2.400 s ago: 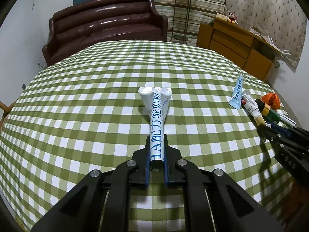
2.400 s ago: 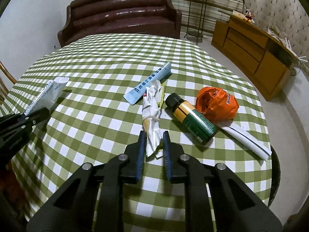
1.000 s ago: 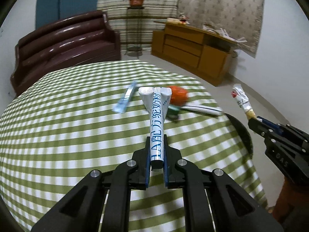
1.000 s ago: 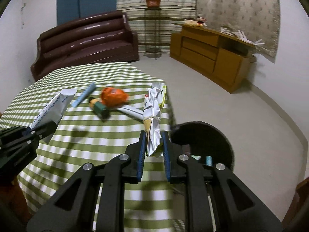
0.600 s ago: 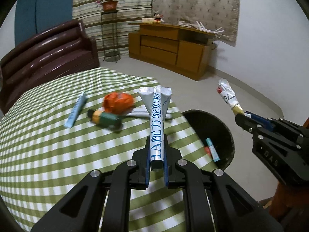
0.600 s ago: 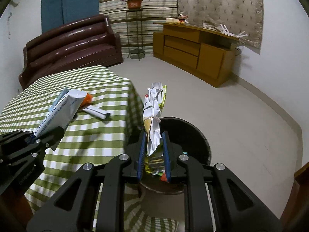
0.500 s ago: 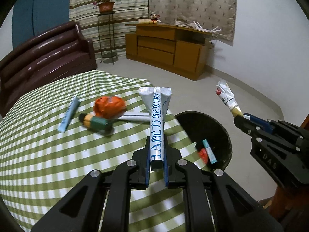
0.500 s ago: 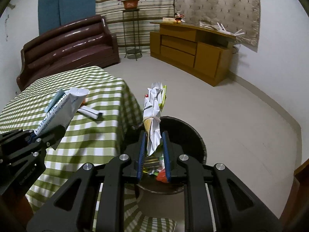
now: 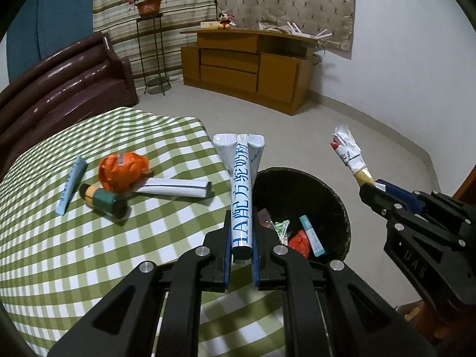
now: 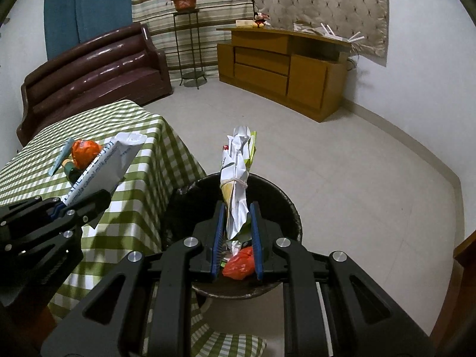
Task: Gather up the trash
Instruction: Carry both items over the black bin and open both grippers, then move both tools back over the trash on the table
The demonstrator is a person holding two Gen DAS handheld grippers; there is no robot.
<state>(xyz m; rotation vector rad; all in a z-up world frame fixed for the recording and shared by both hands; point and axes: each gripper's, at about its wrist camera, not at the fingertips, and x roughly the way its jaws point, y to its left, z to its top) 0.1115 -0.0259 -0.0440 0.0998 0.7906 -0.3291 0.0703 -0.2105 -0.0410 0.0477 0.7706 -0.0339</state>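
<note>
The left gripper (image 9: pixel 241 255) is clamped tight on the lower end of a white sachet (image 9: pixel 241 184) with blue lettering, and the right gripper (image 10: pixel 236 232) is likewise closed on a crumpled white wrapper (image 10: pixel 236 175); each piece is pinched at one end so that it stands out ahead of the fingers, probably so it drops clear once the jaws part. The right gripper hangs over the mouth of the black bin (image 9: pixel 333 190), which sits on the floor just beside the table's edge, while the left one is over the checked tablecloth (image 9: pixel 89 253) near that edge, the sachet's tip short of the rim. Two pieces are in the grippers. Four remain on the table: one orange crumpled bag (image 9: pixel 123 168), one green bottle (image 9: pixel 104 200), one white rolled packet (image 9: pixel 174 186) and one pale blue stick packet (image 9: pixel 71 184). The bin already holds several scraps.
</note>
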